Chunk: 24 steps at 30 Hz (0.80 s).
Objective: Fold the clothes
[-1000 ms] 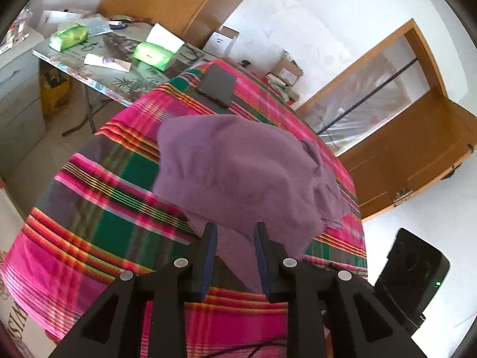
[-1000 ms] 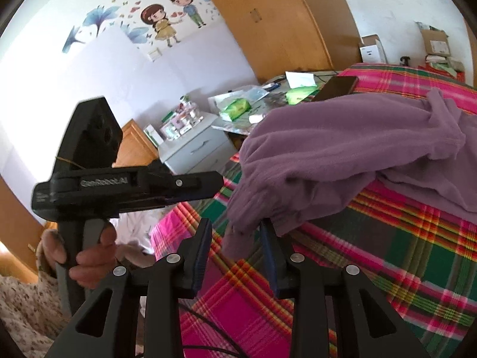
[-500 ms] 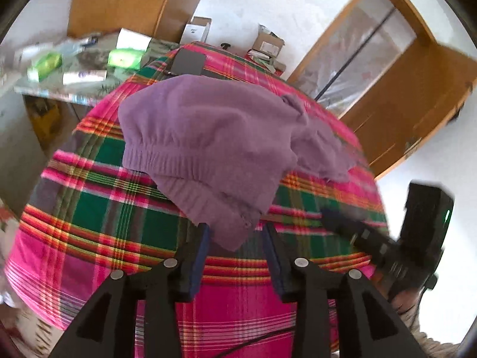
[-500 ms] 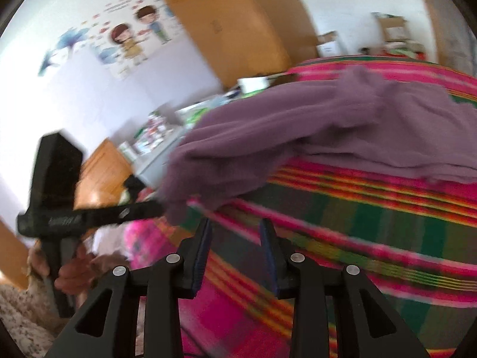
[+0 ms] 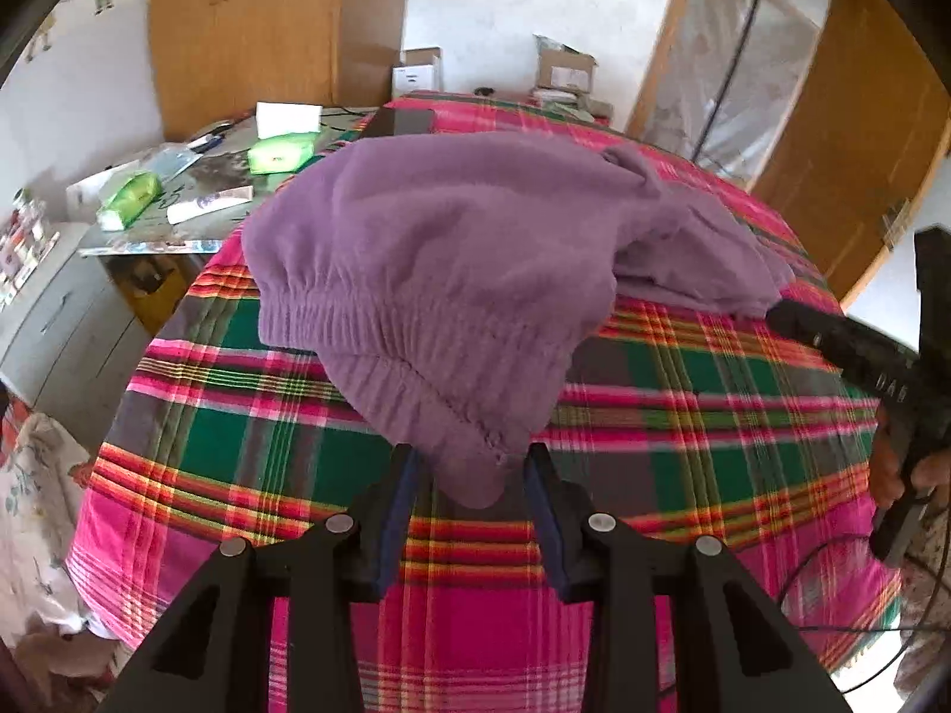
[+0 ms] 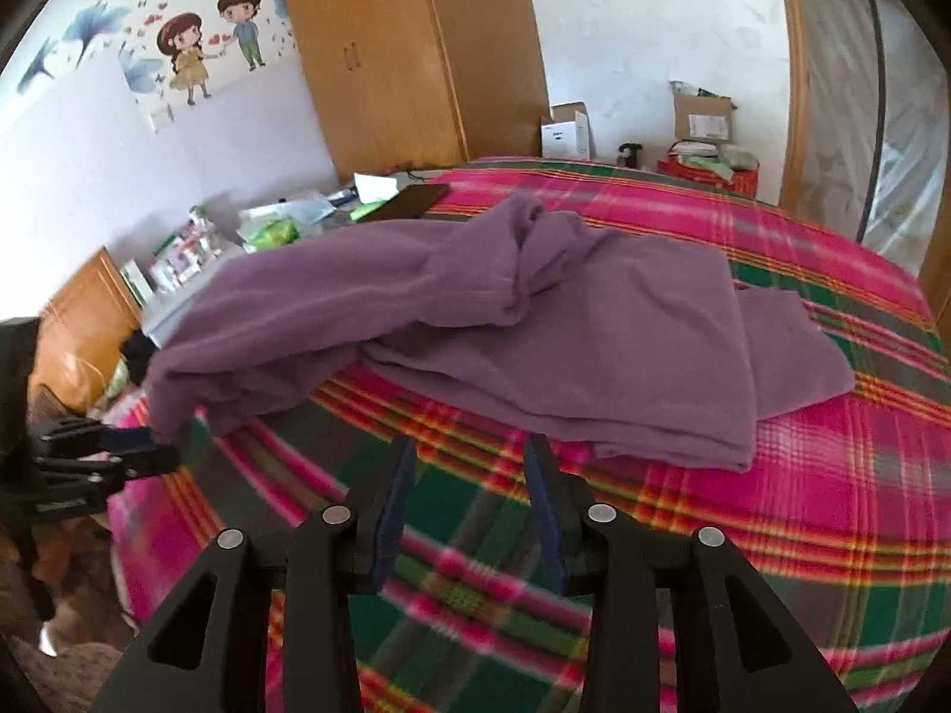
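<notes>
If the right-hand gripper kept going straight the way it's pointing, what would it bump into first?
Probably the plaid bedcover just ahead of the right gripper, whose opening jaws hold nothing. The folded edge of the purple garment lies just beyond, though depth is unclear.

Garment [image 5: 452, 273] lies on blanket [image 5: 683, 428] atop bed. Its ribbed hem hangs between fingers of left claw [image 5: 469, 469] at near edge. Right claw [image 6: 469, 475] w/ jaws opening, nothing between, just short of garment's folded edge. Phone [image 5: 404, 119] behind garment. Worktop [image 5: 178, 226] w/ packets left of bed; wardrobe [image 6: 404, 59] behind it; boxes [image 6: 564, 131] by far wall.
</notes>
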Available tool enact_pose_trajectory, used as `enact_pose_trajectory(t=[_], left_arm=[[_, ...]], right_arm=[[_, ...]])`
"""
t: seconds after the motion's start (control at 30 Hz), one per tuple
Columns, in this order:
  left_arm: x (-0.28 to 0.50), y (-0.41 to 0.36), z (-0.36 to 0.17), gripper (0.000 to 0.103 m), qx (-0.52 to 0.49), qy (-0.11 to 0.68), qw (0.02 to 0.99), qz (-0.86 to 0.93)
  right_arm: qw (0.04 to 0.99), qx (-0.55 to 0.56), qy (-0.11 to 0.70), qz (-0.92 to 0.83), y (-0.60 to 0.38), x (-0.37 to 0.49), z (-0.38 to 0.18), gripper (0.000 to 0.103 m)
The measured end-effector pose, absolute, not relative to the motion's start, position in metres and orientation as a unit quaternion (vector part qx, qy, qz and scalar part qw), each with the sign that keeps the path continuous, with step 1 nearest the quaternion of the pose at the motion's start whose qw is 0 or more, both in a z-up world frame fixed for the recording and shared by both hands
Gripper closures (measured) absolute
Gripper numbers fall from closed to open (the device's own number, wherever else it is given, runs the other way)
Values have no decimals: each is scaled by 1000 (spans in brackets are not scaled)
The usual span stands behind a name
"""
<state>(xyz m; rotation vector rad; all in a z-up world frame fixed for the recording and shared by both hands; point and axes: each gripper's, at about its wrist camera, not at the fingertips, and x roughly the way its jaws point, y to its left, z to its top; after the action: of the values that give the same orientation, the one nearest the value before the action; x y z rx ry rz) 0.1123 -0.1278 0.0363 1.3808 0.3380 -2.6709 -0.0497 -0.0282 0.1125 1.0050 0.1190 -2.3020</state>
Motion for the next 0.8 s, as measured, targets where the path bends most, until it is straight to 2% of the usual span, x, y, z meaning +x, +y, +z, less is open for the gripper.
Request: enact_pose_trajectory(t=[0.13,0.3,0.53,0.8], left_arm=[[105,-135,36,66,449,118,76,-882],[103,-156,42,67,425,166,75,-887],[96,-186,58,80,385,218,74,-894],[81,-205,56,83,375,248,75,-890]], right_arm=[[307,383,86,-867,-46,-60,100,61],[297,379,117,-869,-63,-73,90,61],[288,385,102,-871,-65,-94,81,62],[286,380,126,-871,-78,-101,77,64]])
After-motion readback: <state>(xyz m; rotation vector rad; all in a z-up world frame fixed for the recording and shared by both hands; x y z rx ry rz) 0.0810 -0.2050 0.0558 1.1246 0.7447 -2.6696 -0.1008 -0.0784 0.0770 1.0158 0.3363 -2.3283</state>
